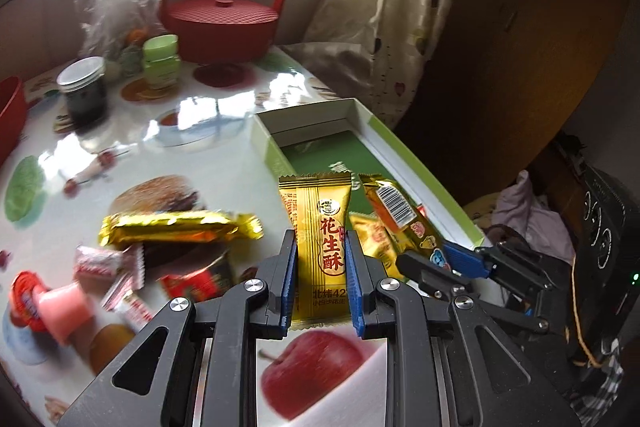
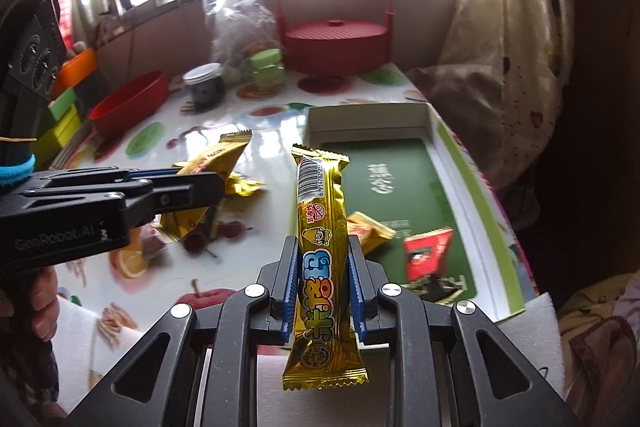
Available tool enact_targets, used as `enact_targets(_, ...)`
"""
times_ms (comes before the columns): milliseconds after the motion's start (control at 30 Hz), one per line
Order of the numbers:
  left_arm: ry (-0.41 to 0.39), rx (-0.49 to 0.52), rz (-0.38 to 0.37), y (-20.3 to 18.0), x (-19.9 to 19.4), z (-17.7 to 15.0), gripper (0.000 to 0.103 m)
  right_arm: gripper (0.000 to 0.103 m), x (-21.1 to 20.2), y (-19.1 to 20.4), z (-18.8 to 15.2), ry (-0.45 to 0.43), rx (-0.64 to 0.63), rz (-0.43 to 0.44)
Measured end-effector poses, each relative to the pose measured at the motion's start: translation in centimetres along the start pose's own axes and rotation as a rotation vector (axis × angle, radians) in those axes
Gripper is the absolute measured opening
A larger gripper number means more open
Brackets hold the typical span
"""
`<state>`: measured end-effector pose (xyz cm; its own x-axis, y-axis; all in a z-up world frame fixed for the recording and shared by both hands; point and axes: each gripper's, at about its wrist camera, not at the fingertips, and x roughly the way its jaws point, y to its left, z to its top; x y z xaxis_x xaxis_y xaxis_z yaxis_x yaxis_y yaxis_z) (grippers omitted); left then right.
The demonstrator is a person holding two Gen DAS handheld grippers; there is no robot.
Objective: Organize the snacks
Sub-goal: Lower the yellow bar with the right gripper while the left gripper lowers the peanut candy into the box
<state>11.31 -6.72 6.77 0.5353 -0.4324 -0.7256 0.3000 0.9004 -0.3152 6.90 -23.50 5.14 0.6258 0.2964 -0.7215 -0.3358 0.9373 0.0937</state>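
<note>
The gold peanut-crisp packet (image 1: 322, 247) sits clamped upright in the left gripper (image 1: 322, 255), above the table (image 1: 224, 155) near the green box (image 1: 384, 135). The right gripper (image 2: 323, 267) pinches a long gold snack bar (image 2: 320, 247) at mid-length. Both wrappers look light, crinkly and slippery, their contents likely brittle; a gentle grip across the flat middle suits them. Two snacks already lie in the box.

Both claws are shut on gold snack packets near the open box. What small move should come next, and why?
Probably carry the right claw forward over the open box and release there. It is shut on a long gold bar, the box already holds a red packet, and the left claw grips its own gold packet farther from the box.
</note>
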Motion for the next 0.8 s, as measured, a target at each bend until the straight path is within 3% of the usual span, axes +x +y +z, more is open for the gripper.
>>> enact_targets(167, 0.006, -0.024, -0.061, -0.3, 1.5, 1.2, 0.023, 0.021, 0.5, -1.4, 0.1, 0.009, 0.023, -0.037)
enact_targets(800, 0.104, -0.029, -0.081, -1.3, 6.6, 2.4, 0.023, 0.021, 4.2, -3.6, -0.2, 0.098, 0.041, -0.118)
